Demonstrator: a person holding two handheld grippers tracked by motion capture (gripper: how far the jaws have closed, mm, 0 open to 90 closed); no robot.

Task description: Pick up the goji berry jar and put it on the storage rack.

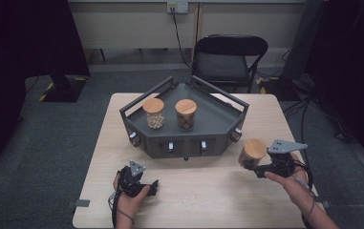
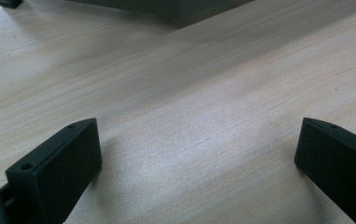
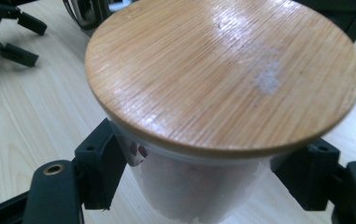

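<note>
A glass jar with a round bamboo lid (image 1: 252, 151) hangs just above the table, right of the tray's front. My right gripper (image 1: 258, 167) is shut on its glass body below the lid. In the right gripper view the lid (image 3: 222, 74) looms close, and both black pads (image 3: 103, 163) press on the jar's sides. My left gripper (image 1: 151, 187) rests on the tabletop near the front edge. Its jaws stand open in the left gripper view (image 2: 199, 158), with only bare wood between them.
A dark grey angular tray (image 1: 227, 124) stands at the middle of the wooden table (image 1: 194, 200). On it are a jar of pale balls (image 1: 154, 113) and a jar of brown pieces (image 1: 186, 114). A black folding chair (image 1: 230, 57) stands behind the table.
</note>
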